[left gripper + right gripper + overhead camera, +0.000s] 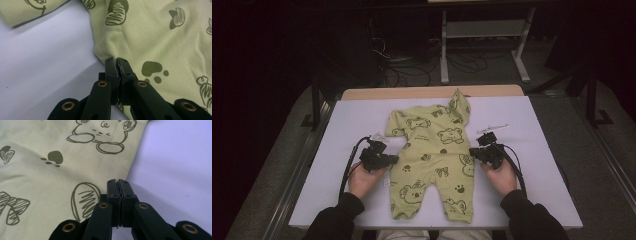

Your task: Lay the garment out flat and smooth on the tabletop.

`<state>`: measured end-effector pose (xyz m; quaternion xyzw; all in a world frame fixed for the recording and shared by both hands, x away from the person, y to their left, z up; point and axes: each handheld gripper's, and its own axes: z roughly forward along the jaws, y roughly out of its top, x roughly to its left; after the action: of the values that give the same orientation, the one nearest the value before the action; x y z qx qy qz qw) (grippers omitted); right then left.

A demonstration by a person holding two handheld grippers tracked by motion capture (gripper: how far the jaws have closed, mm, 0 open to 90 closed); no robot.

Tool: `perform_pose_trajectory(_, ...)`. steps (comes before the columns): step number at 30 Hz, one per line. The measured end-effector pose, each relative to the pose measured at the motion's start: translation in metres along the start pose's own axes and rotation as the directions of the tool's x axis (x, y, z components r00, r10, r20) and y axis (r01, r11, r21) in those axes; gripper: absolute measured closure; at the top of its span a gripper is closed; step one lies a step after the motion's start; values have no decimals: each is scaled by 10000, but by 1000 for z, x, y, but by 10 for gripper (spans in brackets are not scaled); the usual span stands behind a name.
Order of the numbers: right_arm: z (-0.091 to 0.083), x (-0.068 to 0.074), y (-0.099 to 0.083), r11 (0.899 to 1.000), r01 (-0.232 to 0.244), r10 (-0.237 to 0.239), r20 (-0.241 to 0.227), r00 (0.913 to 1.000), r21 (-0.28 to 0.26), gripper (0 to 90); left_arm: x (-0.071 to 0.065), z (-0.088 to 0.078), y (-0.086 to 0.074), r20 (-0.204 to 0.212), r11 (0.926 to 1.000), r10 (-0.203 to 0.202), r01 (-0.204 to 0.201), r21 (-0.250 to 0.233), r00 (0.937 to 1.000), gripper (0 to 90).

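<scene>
A yellow-green baby romper (pixel 432 160) printed with bears and paw marks lies flat on the white table cover (pixel 352 125), legs toward me, one sleeve folded up at the back. My left gripper (pixel 395 159) sits at the romper's left waist edge. In the left gripper view its jaws (pixel 117 60) are shut on the puckered edge of the romper (pixel 155 37). My right gripper (pixel 472 151) is at the right waist edge. In the right gripper view its jaws (pixel 117 181) are shut on the hem of the romper (pixel 50 170), beside the white cover (pixel 175 170).
The cover lies on a wooden table whose far edge (pixel 432 92) shows behind the romper. Beyond it stand a metal shelf frame (pixel 482 30) and loose cables (pixel 412 70) on the dark floor. White cover lies bare on both sides of the romper.
</scene>
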<state>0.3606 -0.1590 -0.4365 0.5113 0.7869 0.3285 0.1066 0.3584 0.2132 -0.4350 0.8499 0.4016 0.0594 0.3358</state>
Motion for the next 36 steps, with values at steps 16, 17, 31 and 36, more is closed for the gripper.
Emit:
perform_pose_trajectory(16,-4,-3,-1,9996,-275,276,-77,9996,27,871,37,-2,37,1171,9680,-1861,2024,-1480,9755,613)
perform_pose_trajectory(17,-4,-3,-1,9997,-259,259,-93,9996,25,871,40,3,41,1225,9642,-2012,2185,-1502,9719,614)
perform_pose_trajectory(31,-4,-5,-1,9995,-320,318,-265,9991,-55,867,62,51,60,1703,8990,-3848,4102,-1537,9072,806)
perform_pose_trajectory(36,-5,-5,0,9995,-311,309,-295,9991,-74,867,63,43,61,282,9223,-3422,3414,-1813,9392,864)
